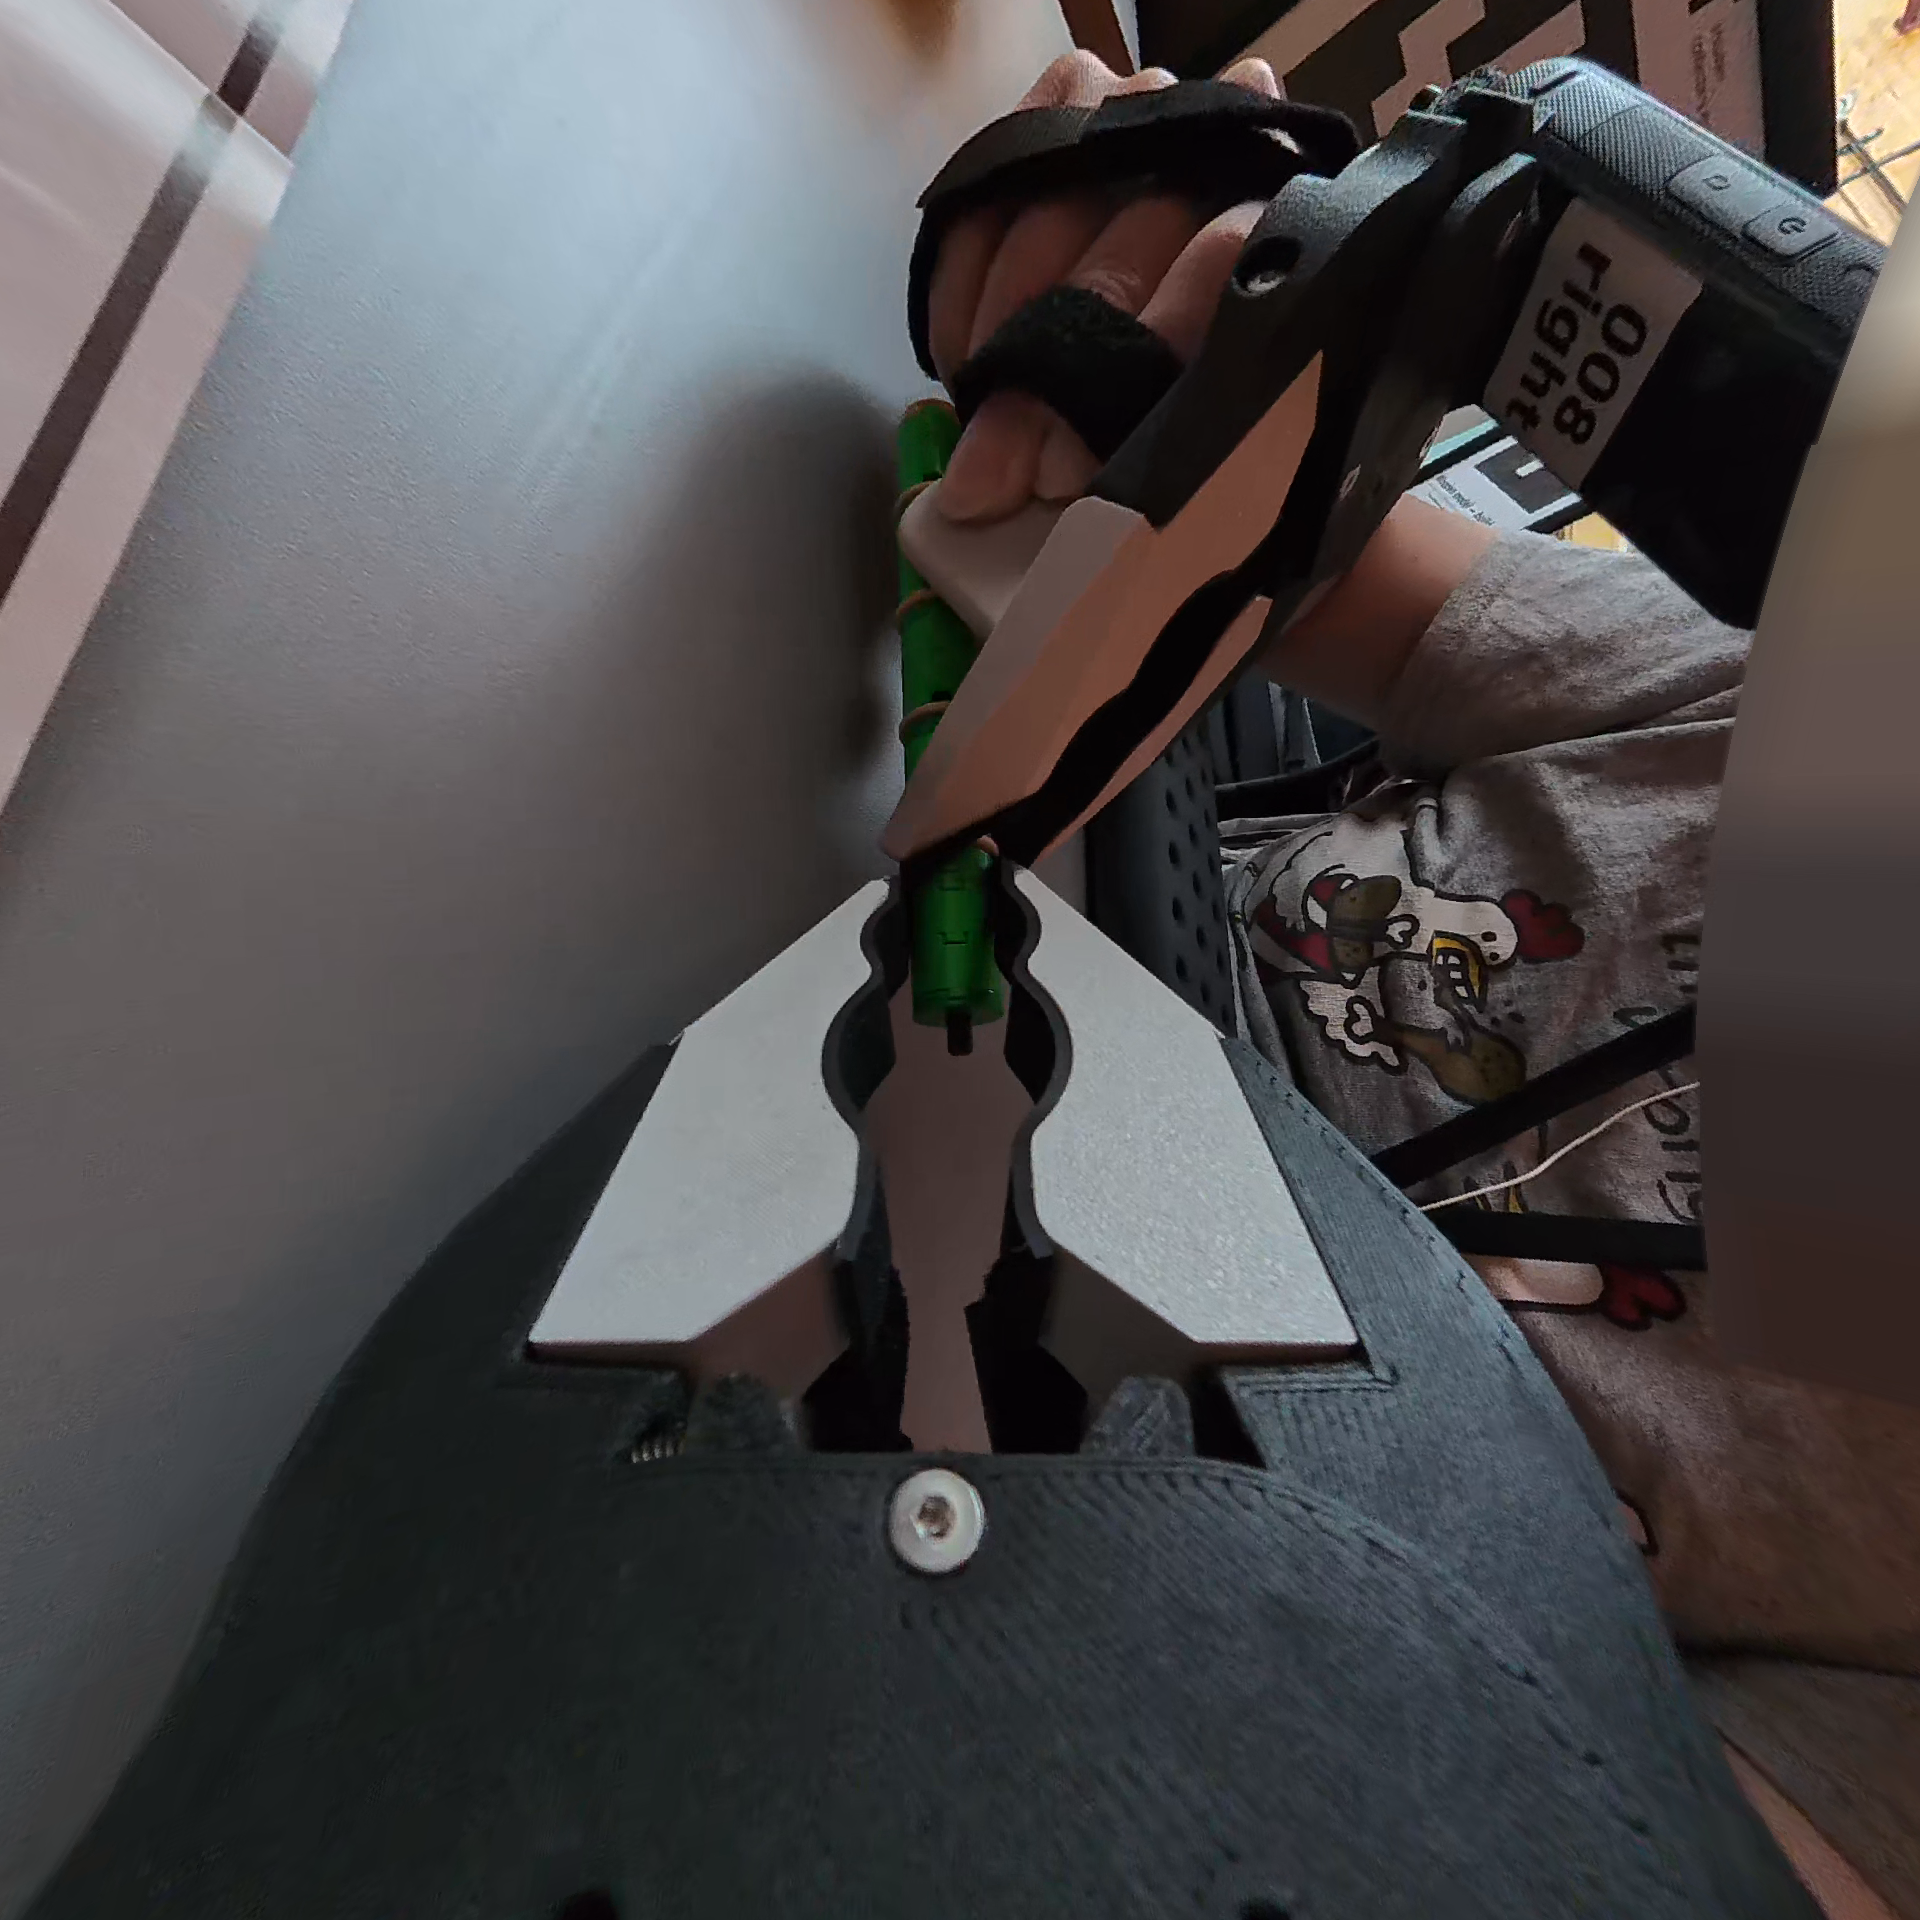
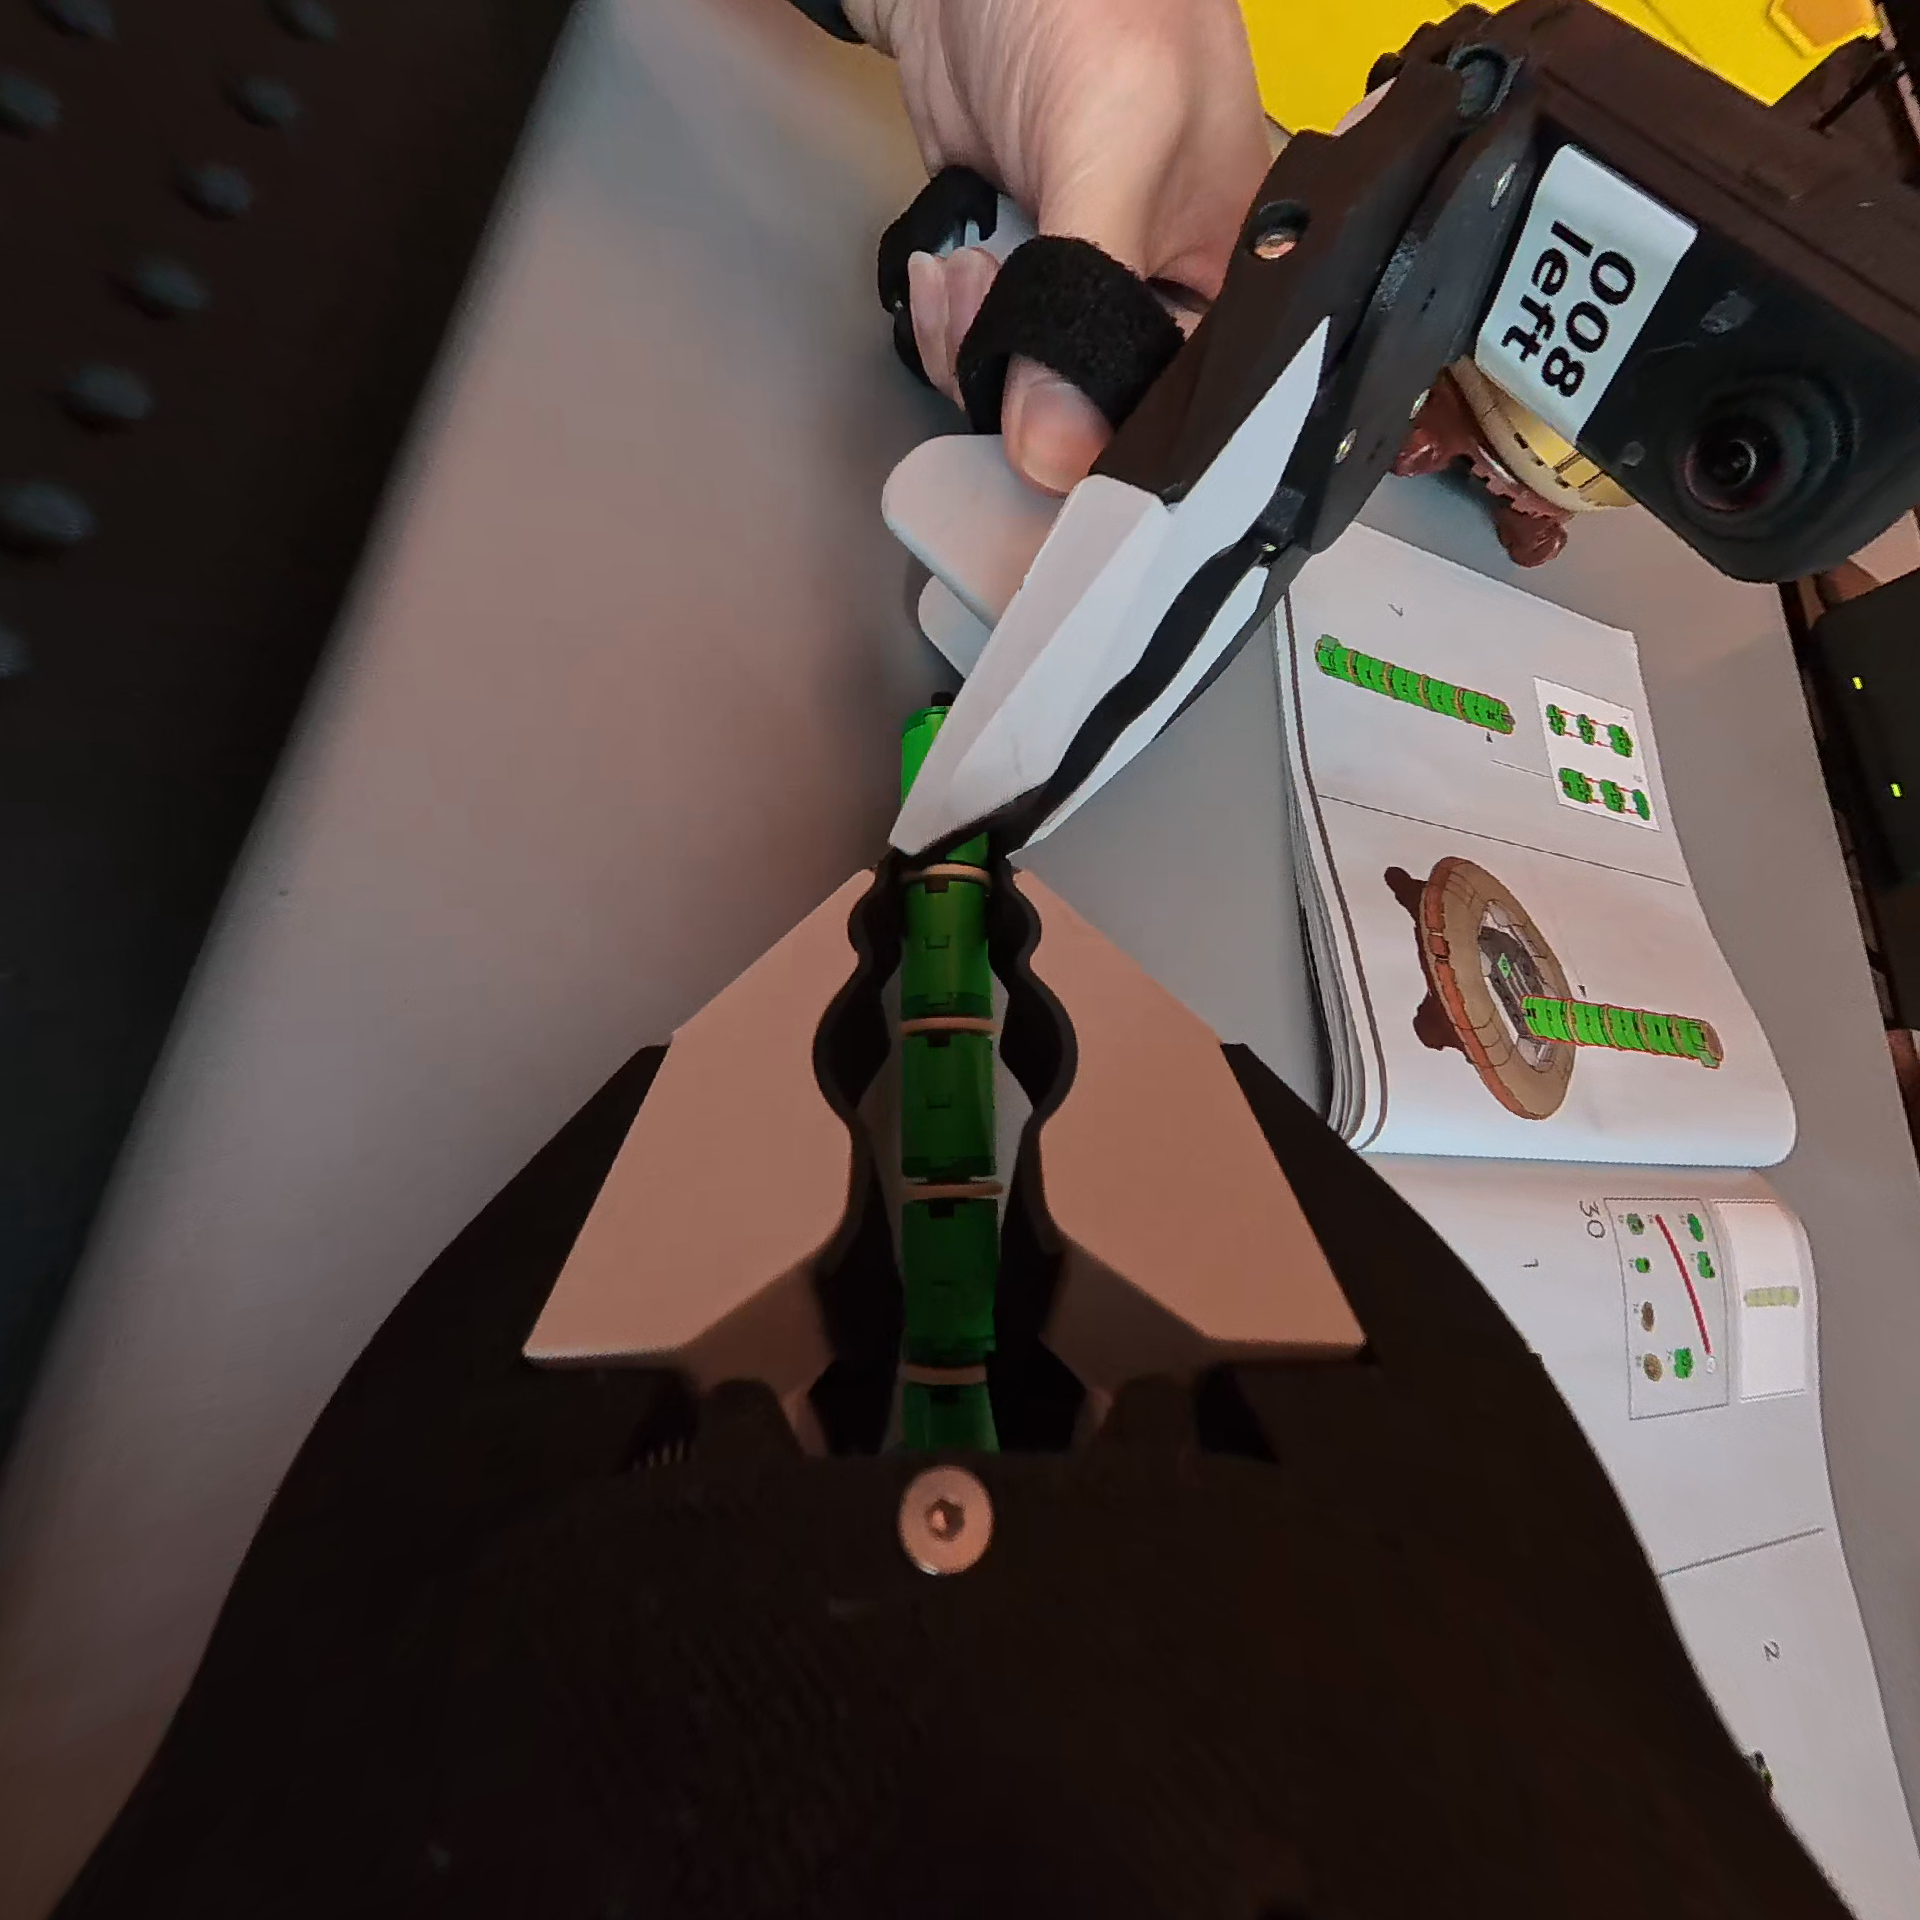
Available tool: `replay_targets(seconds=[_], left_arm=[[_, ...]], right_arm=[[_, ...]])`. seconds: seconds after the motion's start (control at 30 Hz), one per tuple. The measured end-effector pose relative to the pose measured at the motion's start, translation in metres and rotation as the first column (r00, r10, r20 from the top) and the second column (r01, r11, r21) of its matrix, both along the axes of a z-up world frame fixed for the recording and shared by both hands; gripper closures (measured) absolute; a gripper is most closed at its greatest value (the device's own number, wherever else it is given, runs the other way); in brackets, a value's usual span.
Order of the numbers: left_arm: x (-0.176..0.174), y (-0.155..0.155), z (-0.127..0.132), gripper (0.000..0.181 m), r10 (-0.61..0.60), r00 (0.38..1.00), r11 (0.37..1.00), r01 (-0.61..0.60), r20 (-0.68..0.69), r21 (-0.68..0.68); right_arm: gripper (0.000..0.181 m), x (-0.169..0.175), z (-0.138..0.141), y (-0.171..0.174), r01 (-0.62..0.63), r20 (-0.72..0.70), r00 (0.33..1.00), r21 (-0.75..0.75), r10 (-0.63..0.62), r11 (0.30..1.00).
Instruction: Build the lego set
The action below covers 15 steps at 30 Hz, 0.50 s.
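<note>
One green lego rod (image 2: pixel 948 1132), built of stacked green cylinders with thin tan rings between them, is being held in the air above the desk (image 2: pixel 582 790) by both claws at once. The right gripper (image 2: pixel 940 894) is clamping the rod lengthwise between its two fingers, so the rod is running down the whole channel toward the screw at the base; four tan rings are showing along that stretch. The left gripper (image 1: pixel 948 914) is pinching the rod's other end, where a short dark axle tip is sticking out of the last green cylinder (image 1: pixel 951 935). The two claws are meeting tip to tip, touching or nearly so, with one hand (image 2: pixel 1049 187) behind each.

One open instruction booklet (image 2: pixel 1538 914) is lying on the desk toward its right edge as the right wrist view shows it, well apart from the rod. One round brown and tan lego base (image 2: pixel 1496 457) is partly showing behind the left gripper. The grey desk surface to the left of the claws is lying bare up to its edge.
</note>
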<state>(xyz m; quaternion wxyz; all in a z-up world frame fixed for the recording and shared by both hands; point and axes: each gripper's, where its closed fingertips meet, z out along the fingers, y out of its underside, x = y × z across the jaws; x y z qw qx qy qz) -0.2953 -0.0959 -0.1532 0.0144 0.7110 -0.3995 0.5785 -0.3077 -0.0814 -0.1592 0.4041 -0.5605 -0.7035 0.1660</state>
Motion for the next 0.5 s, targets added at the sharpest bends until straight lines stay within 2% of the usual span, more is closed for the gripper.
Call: replay_targets(seconds=[0.5], left_arm=[[-0.0019,0.0005,0.0016,0.166,0.0,1.0,1.0,0.0,0.013,-0.012]], right_arm=[[0.164,0.0013,0.0009,-0.0001,-0.004,-0.014,1.0,-0.017,0.004,1.0]])
